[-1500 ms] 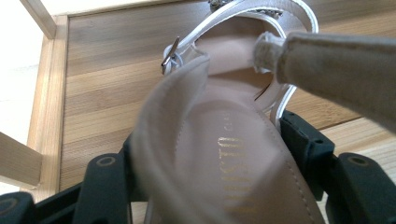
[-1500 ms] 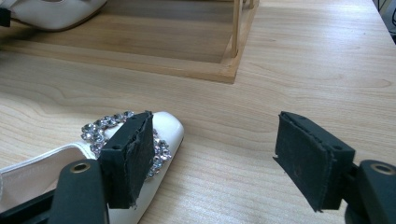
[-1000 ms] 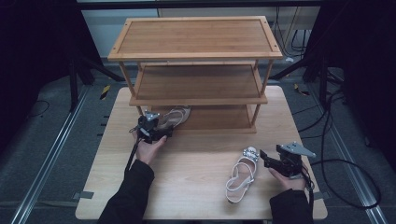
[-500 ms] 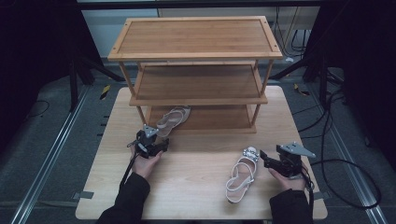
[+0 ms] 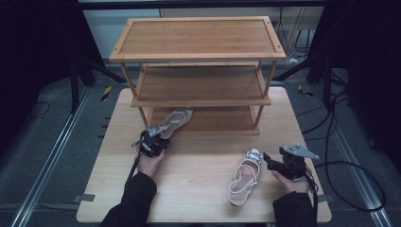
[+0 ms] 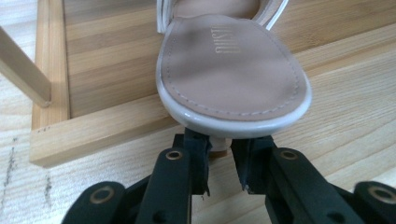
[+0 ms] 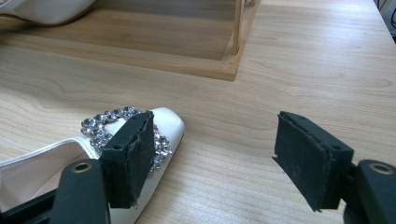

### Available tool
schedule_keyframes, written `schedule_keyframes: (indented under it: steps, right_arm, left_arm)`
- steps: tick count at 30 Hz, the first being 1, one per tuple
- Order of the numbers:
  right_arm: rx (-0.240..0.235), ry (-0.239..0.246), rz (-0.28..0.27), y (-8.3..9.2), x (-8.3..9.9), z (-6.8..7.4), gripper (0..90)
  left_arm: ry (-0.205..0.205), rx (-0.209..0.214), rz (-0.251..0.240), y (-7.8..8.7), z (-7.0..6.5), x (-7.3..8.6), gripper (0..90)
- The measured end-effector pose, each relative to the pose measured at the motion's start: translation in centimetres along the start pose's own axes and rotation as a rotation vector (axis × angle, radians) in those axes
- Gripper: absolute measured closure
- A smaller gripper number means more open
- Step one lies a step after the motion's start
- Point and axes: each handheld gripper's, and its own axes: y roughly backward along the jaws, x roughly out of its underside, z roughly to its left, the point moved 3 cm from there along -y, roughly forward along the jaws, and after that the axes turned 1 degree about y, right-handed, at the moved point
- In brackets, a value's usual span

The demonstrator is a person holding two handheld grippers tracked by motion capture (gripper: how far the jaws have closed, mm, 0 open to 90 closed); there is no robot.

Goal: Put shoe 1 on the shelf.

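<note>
Left gripper [image 6: 223, 175], jaws just closing, apparently pinches the sandal [image 6: 232, 74] heel; a shallow hold could slip on lifting. Right gripper [image 7: 212, 158] spread beside the jewelled sandal [image 7: 135, 140].

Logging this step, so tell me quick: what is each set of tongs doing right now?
Left tongs: have just been closing, now shut on the heel of the beige strappy sandal.
Right tongs: open, holding nothing, beside the white jewelled sandal.

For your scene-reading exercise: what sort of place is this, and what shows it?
Probably a lab or recording workspace, not a home: a wooden table with a shoe rack stands on a grey floor among dark stands and loose cables.
</note>
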Motion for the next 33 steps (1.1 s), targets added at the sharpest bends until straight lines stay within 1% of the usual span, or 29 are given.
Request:
schedule_keyframes:
  steps: [2, 6, 7, 8, 11, 12, 15, 16, 19, 21, 23, 24, 26, 27, 31, 33]
  right_arm:
    - [-0.001, -0.006, 0.0, 0.0, 0.0, 0.0, 29.3]
    - [0.0, 0.0, 0.004, -0.1, 0.1, -0.1, 29.4]
    - [0.0, 0.0, 0.004, -0.1, 0.0, 0.0, 29.4]
    - [0.001, 0.0, 0.003, 0.0, 0.0, 0.0, 29.4]
    - [-0.003, -0.006, 0.003, 0.0, 0.0, 0.0, 29.5]
    - [-0.003, -0.005, 0.001, 0.0, 0.0, 0.0, 29.5]
    - [-0.007, -0.006, -0.002, 0.0, 0.0, 0.0, 29.7]
    - [-0.009, -0.007, -0.001, 0.0, 0.0, 0.0, 29.8]
    - [-0.01, -0.005, -0.004, 0.0, 0.0, 0.0, 30.0]
    - [-0.012, -0.008, -0.008, 0.1, -0.1, 0.1, 30.2]
    - [-0.009, -0.004, -0.012, 0.1, -0.1, 0.0, 30.3]
    - [-0.01, -0.004, -0.012, 0.1, -0.1, 0.0, 30.4]
    - [-0.013, -0.006, -0.014, 0.1, -0.1, 0.0, 30.5]
    - [-0.014, -0.005, -0.014, 0.1, -0.1, 0.0, 30.6]
    - [-0.017, -0.005, -0.015, 0.1, -0.1, 0.1, 31.0]
    - [-0.023, -0.011, -0.017, 0.2, -0.2, 0.1, 31.1]
  left_arm:
    - [-0.012, 0.0, -0.015, 0.2, -0.2, -0.4, 76.2]
    - [-0.032, 0.034, -0.037, 0.3, -0.9, -1.5, 76.5]
    - [-0.03, 0.043, -0.035, 0.1, -1.2, -1.7, 76.5]
    - [-0.036, 0.046, -0.032, 0.0, -1.4, -1.9, 76.3]
    - [-0.034, 0.05, -0.027, -0.8, -1.9, -2.4, 76.2]
    - [-0.024, 0.055, -0.04, -1.1, -2.0, -2.5, 76.1]
    - [-0.007, 0.071, -0.056, -1.7, -2.1, -2.7, 76.0]
    - [-0.013, 0.076, -0.053, -1.9, -2.2, -2.7, 75.8]
    - [-0.031, 0.076, -0.054, -2.6, -2.6, -3.2, 75.4]
    - [-0.029, 0.069, -0.058, -3.0, -2.7, -3.6, 75.6]
    - [-0.019, 0.06, -0.052, -3.6, -2.7, -3.9, 75.8]
    - [-0.026, 0.056, -0.042, -3.7, -2.5, -3.9, 75.8]
    - [-0.027, 0.053, -0.031, -4.2, -2.5, -4.0, 75.7]
    - [-0.036, 0.051, -0.032, -4.3, -2.6, -4.0, 75.6]
    - [-0.05, 0.048, -0.013, -4.8, -2.9, -3.8, 75.2]
    - [-0.052, 0.041, -0.013, -4.8, -2.9, -3.8, 74.9]
